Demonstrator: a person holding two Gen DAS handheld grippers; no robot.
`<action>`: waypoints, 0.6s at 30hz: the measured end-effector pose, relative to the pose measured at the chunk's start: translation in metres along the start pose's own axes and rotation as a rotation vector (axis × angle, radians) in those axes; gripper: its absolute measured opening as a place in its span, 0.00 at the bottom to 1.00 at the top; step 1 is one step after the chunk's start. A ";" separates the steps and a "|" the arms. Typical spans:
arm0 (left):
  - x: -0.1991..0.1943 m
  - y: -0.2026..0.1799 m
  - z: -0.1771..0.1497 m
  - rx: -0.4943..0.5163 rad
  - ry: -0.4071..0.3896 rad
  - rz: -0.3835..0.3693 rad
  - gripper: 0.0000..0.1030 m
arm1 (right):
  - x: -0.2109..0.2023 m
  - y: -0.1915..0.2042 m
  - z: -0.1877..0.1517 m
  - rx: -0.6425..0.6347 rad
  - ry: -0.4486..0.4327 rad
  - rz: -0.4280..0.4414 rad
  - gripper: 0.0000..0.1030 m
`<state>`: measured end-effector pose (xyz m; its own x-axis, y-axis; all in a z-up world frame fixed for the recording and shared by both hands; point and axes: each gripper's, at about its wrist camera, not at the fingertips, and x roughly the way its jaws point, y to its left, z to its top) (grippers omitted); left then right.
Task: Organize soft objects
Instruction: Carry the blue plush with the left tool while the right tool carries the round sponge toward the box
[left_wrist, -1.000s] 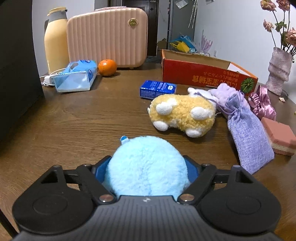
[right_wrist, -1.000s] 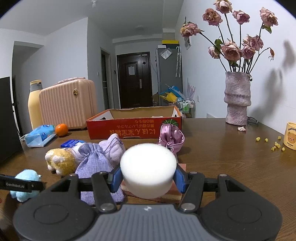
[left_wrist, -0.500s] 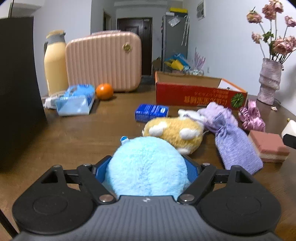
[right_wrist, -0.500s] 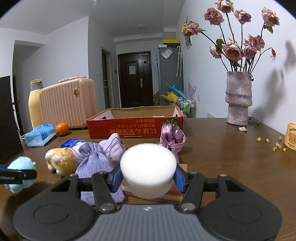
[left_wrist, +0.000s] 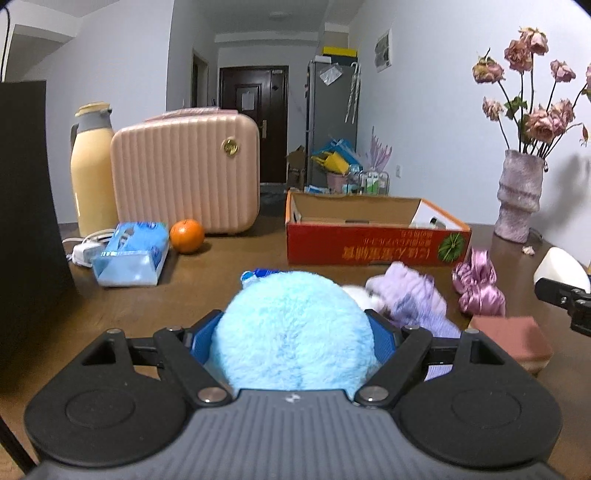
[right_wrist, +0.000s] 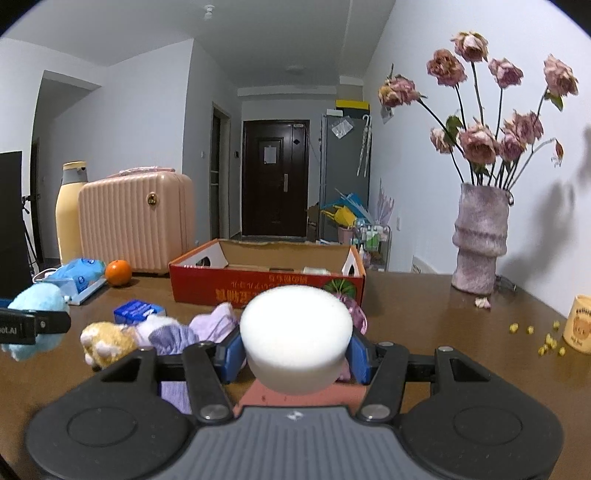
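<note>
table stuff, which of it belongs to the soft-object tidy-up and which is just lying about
Job: blue plush, white sponge, yellow plush, lilac pouches, pink satin bag, pink sponge, red box.

Lying about: orange, tissue pack, suitcase, flask, vase.

Left gripper (right_wrist: 33, 326) reads "ot.AI" (partly cut off).

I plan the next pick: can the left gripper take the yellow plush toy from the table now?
Probably not yet. The left gripper is already shut on the blue plush ball, which fills the space between its fingers; the yellow plush toy lies free on the table.
</note>
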<state>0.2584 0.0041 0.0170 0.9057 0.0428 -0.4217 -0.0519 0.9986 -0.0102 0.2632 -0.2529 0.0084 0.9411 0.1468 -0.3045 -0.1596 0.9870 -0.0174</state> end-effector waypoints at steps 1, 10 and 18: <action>0.000 -0.001 0.003 0.000 -0.006 -0.003 0.79 | 0.002 0.000 0.004 -0.005 -0.005 -0.002 0.54; 0.013 -0.014 0.033 0.007 -0.061 -0.023 0.79 | 0.023 0.001 0.031 -0.020 -0.038 -0.008 0.54; 0.034 -0.026 0.058 -0.007 -0.088 -0.033 0.79 | 0.048 0.001 0.052 -0.014 -0.061 -0.010 0.54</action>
<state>0.3149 -0.0183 0.0556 0.9406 0.0123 -0.3393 -0.0235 0.9993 -0.0290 0.3242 -0.2416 0.0435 0.9590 0.1415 -0.2455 -0.1543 0.9874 -0.0339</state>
